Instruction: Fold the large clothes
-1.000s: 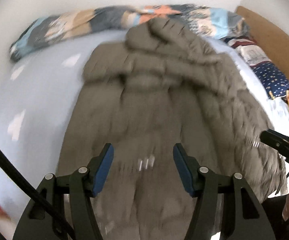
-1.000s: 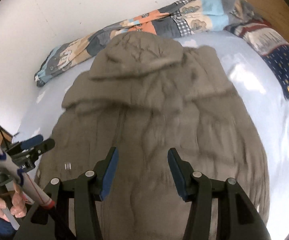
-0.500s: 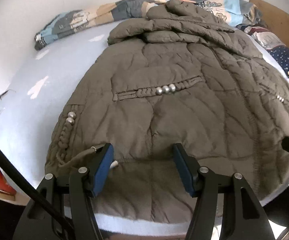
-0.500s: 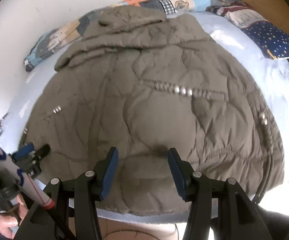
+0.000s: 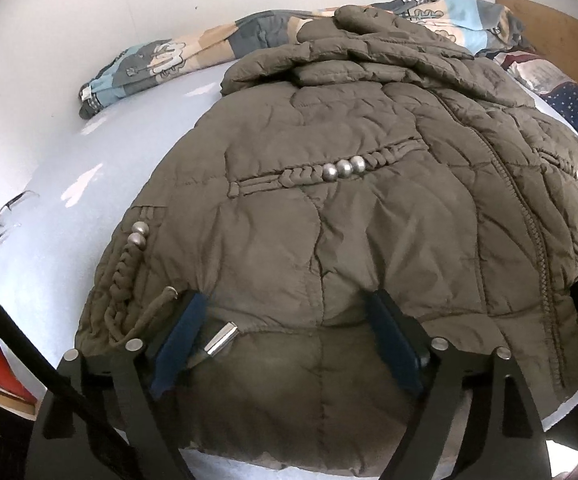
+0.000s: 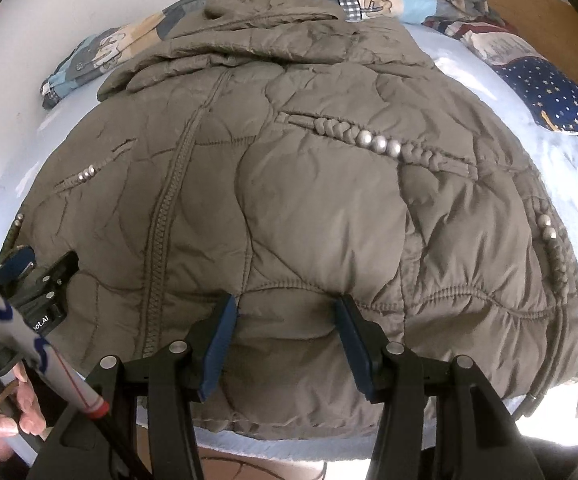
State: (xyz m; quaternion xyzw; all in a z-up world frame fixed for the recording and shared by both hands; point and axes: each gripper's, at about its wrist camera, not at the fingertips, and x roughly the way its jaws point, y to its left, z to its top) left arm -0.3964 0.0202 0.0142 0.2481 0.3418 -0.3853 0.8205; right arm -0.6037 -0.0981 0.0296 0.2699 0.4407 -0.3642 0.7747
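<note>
Pretty clearly a home bedroom: a bed with a pale blue sheet (image 5: 121, 184), a patchwork quilt (image 5: 161, 60) bunched along the white wall (image 5: 69, 20) at 11 o'clock, and a starry navy pillow (image 6: 549, 92) at 2 o'clock.

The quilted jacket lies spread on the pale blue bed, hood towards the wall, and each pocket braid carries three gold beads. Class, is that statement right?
Not quite. The beads on the pocket braids are silver, not gold; the left wrist view shows it. The rest stands: the quilted jacket lies spread on the pale blue bed, hood towards the wall.
</note>
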